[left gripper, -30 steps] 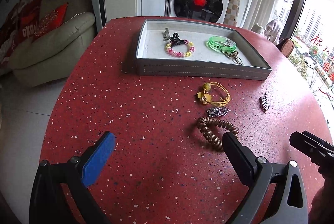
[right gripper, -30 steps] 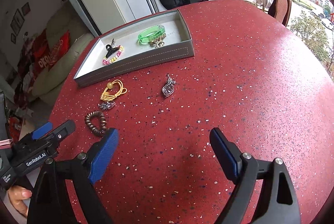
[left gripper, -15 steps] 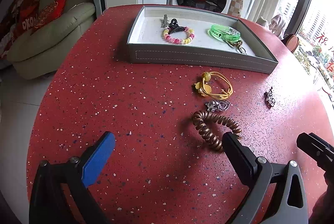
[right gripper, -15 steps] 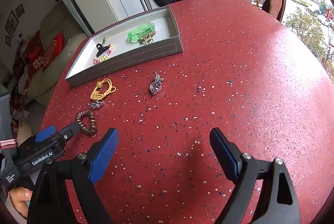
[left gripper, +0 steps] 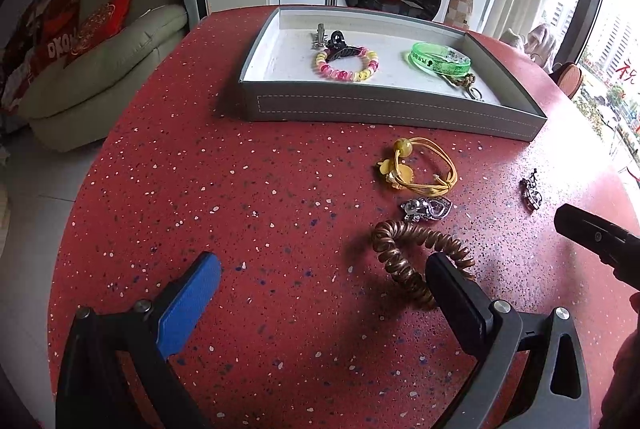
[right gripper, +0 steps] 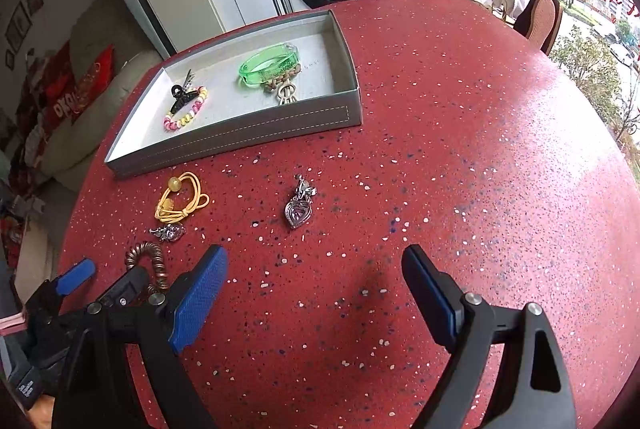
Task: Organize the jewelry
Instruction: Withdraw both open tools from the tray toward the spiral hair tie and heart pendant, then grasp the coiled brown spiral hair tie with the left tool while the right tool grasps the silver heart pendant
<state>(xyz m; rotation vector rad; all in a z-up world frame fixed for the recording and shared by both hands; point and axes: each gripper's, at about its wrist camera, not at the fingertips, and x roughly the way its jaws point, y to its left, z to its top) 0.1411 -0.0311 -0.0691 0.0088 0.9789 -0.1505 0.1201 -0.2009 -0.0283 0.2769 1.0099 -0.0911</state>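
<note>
Coil tie (left gripper: pixel 416 257) partly hidden behind left tool's (left gripper: pixel 320 285) finger.

coil hair tie (left gripper: pixel 416 257) partly behind finger, tray (left gripper: pixel 384 109) print illegible

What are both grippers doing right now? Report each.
Left gripper: open, holding nothing.
Right gripper: open, holding nothing.
</note>
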